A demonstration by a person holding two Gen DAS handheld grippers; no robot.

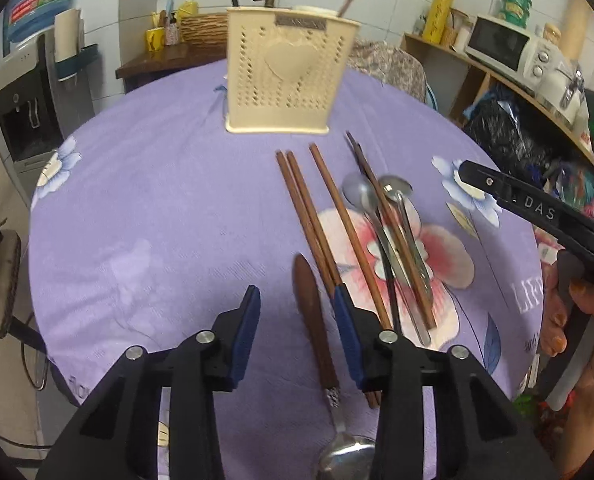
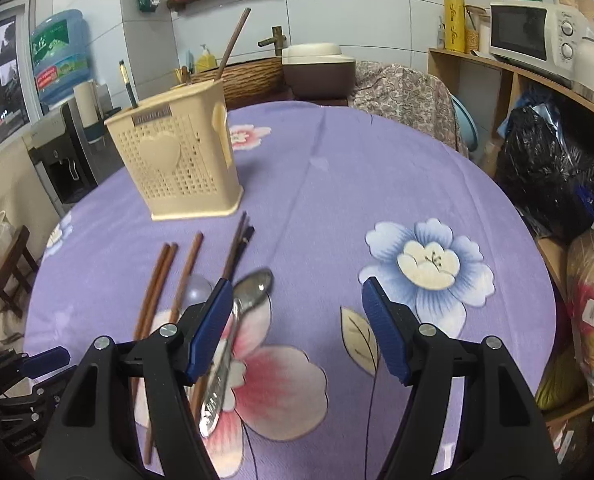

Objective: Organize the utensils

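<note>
Nearest the camera, the left claw hangs with its jaws spread wide and holding nothing, straddling the brown handle of a wooden-handled spoon whose steel bowl lies at the bottom edge of the view. The right claw is likewise wide and empty, low over the purple flowered surface, its left pad just above a steel spoon. Beyond the left claw, toward the cream utensil holder, lie at least 4 loose brown chopsticks, and beside them 2 steel spoons crossed by darker sticks. The holder stands upright farthest out, past the tips of the chopsticks, with only 2 handles showing above its rim: a black one and a brown one. Judged from this, the work is barely begun: almost everything is yet to be lifted off the cloth and stood in the holder, and the wooden-handled spoon looks the likeliest to go first.
</note>
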